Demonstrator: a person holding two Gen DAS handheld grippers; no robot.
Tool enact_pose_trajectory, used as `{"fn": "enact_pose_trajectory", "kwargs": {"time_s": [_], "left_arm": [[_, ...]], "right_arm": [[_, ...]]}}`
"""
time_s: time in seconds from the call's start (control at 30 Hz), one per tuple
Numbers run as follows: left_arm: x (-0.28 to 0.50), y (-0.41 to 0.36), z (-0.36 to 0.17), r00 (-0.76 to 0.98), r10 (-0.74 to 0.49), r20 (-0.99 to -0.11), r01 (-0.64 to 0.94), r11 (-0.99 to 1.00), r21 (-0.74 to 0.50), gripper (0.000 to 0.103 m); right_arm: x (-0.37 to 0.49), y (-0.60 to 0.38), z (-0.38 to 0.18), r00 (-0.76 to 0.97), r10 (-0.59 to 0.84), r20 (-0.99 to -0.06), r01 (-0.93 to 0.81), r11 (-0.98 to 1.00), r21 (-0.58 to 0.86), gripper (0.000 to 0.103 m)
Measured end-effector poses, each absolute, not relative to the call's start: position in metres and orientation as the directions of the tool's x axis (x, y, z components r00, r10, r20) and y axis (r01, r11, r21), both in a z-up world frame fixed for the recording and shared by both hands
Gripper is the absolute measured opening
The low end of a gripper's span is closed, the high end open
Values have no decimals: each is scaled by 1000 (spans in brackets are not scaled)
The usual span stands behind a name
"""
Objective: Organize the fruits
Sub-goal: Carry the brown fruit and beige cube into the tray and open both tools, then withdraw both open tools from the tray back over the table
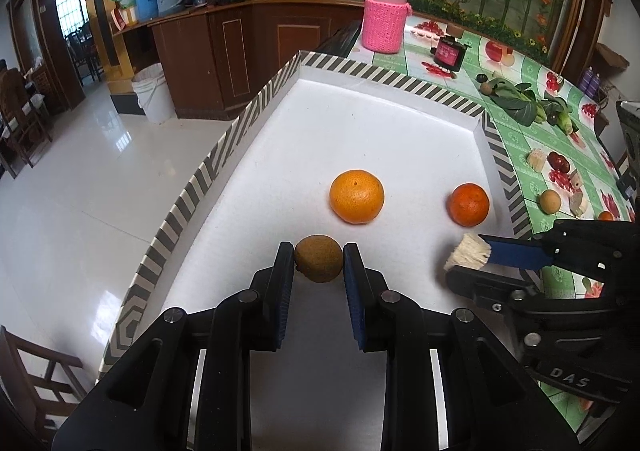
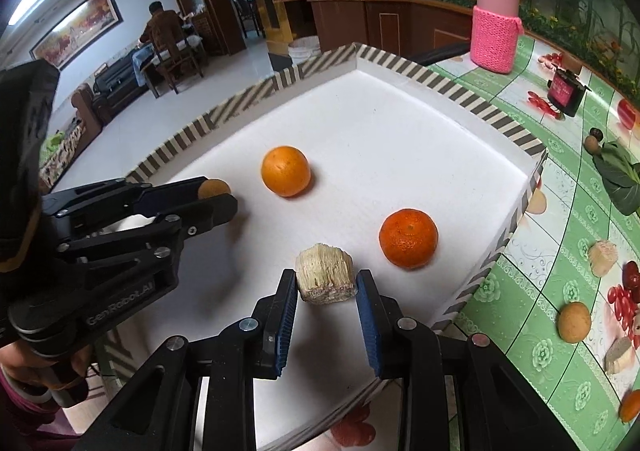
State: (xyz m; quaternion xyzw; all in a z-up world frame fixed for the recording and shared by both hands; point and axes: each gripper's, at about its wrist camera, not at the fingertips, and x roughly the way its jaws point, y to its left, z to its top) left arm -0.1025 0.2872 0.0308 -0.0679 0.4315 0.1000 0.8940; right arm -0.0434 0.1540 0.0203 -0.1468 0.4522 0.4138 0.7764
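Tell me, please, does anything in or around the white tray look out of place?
Yes: the pale corn-cob piece held by the right gripper over the striped tray is no fruit. The tray holds two oranges. Nothing looks spilled or damaged.

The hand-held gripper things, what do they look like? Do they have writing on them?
Both are black and blocky, with hinged link bars joined by round silver pins. Each hand-held gripper has two flat fingers lined with ribbed blue pads. The left hand-held gripper has pale lettering on its body that looks like "GenRobot.AI". The right hand-held gripper shows "DAS" on its side. A dark pinkish sleeve shows behind the left one.
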Motion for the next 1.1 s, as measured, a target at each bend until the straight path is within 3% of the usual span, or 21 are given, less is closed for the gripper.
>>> {"fn": "enact_pose_trajectory", "kwargs": {"time_s": [0.1, 0.23, 0.27, 0.73, 1.1], "left_arm": [[-100, 289, 28, 595, 113, -796, -247, 968, -48, 25], [-102, 290, 29, 598, 116, -793, -260, 964, -55, 60], [-102, 290, 30, 602, 116, -790, -261, 964, -58, 61], [-112, 251, 57, 668, 138, -731, -224, 974, -20, 61], [-107, 179, 70, 696, 50, -716, -93, 995, -21, 61]], "right_arm": [[-45, 154, 19, 254, 511, -821, -780, 610, 138, 31], [-48, 148, 24, 263, 527, -808, -776, 613, 147, 32], [-49, 146, 26, 267, 532, -803, -775, 614, 149, 32], [-65, 76, 54, 347, 590, -729, -709, 674, 209, 32], [-63, -9, 56, 436, 553, -711, -594, 770, 234, 32]]}}
